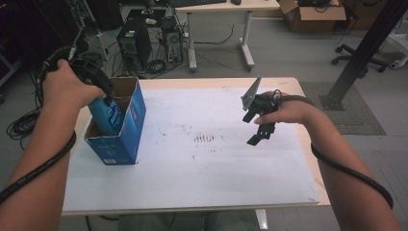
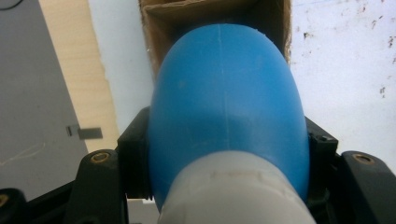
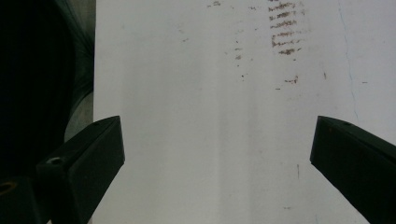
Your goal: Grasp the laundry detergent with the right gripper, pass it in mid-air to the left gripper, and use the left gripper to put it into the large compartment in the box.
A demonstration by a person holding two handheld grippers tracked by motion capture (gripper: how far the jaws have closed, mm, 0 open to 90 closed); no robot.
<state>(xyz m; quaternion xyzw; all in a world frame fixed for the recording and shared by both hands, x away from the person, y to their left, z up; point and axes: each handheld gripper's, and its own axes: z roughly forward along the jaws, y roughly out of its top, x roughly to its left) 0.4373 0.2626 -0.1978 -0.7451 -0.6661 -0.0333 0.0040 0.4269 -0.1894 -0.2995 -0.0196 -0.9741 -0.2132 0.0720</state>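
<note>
Two grippers are at work over a table [image 1: 288, 84] covered with a white sheet [image 1: 192, 168], and the open blue box [image 1: 126, 130] standing on the sheet's far left part is the landmark here. In the high view the left gripper [image 1: 103, 94] is above the box's open top, clamped on a blue bottle [image 1: 108, 115] whose lower part is already inside the box while its upper part stands above the rim. That view gives the bottle's printed label and the box's blue side, but the jaws themselves are mostly hidden by the hand [image 1: 67, 86]. The left gripper view fills that gap: the black jaws press against both sides of the bottle [image 2: 226, 112], a pale cap or neck end [image 2: 233, 191] lies nearest the camera, and beyond the bottle's rounded body the brown cardboard inside of the box [image 2: 163, 18] shows, with the sheet to either side. The right gripper [image 1: 260, 127] is well to the right of the box, held above the sheet. In the high view its jaw gap is hard to judge; the right gripper view [image 3: 215, 154] settles it, showing both jaws spread wide with nothing between them, above bare sheet with brown smudges [image 3: 282, 28]. The same smudges [image 1: 207, 138] sit between box and right gripper in the high view.
</note>
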